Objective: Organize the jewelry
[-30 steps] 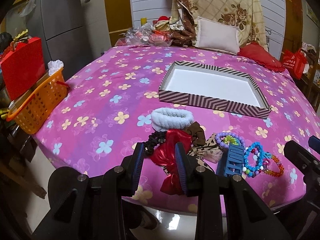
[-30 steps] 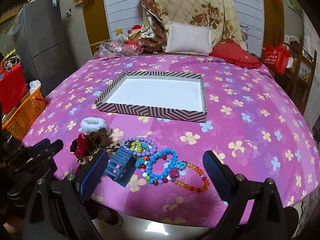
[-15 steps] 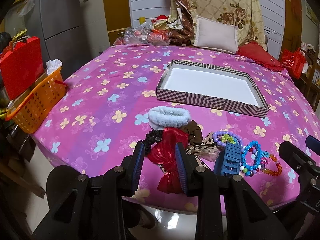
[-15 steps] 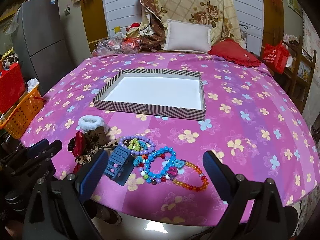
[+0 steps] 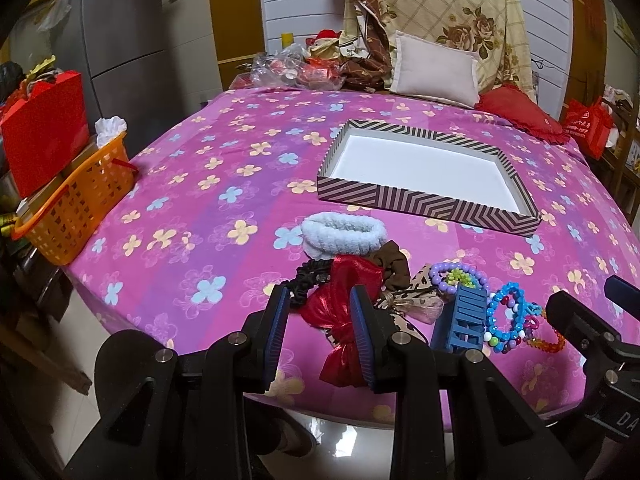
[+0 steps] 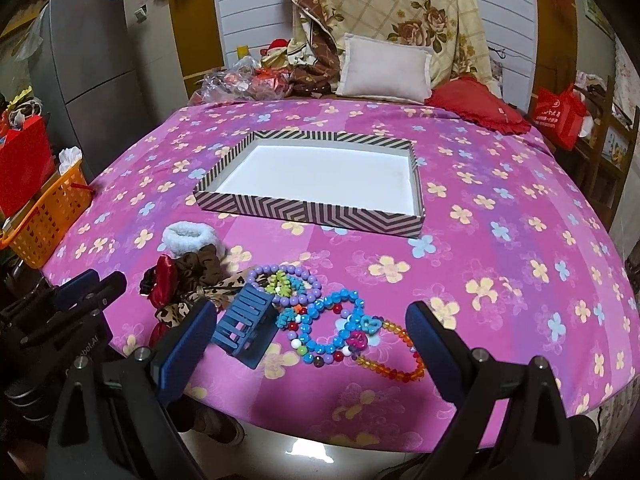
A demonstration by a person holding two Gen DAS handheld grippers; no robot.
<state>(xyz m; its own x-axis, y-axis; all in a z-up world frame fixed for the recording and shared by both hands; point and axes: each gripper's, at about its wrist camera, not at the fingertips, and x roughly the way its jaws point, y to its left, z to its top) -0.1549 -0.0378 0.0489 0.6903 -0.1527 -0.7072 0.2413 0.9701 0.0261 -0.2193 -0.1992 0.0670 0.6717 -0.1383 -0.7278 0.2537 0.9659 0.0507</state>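
Note:
A pile of accessories lies at the near edge of the pink flowered table [image 5: 208,184]: a red ribbon bow [image 5: 344,312], a white fluffy scrunchie [image 5: 344,232], a brown scrunchie [image 5: 394,260], a blue claw clip [image 5: 460,320] and bead bracelets [image 5: 508,316]. My left gripper [image 5: 320,312] straddles the red bow with its jaws part open and not clamped. My right gripper [image 6: 312,328] is wide open around the blue clip [image 6: 246,324] and bracelets [image 6: 332,320], just above them. The striped empty box [image 6: 312,212] sits behind the pile.
An orange basket [image 5: 72,208] and a red bag [image 5: 44,136] stand off the table's left edge. Pillows [image 5: 434,68] and plastic-wrapped items [image 5: 288,72] crowd the far side. A red cushion [image 6: 476,106] lies at the far right.
Both grippers have moved slightly forward and down toward the pile. The left jaws stay around the red bow. Nothing was picked up.

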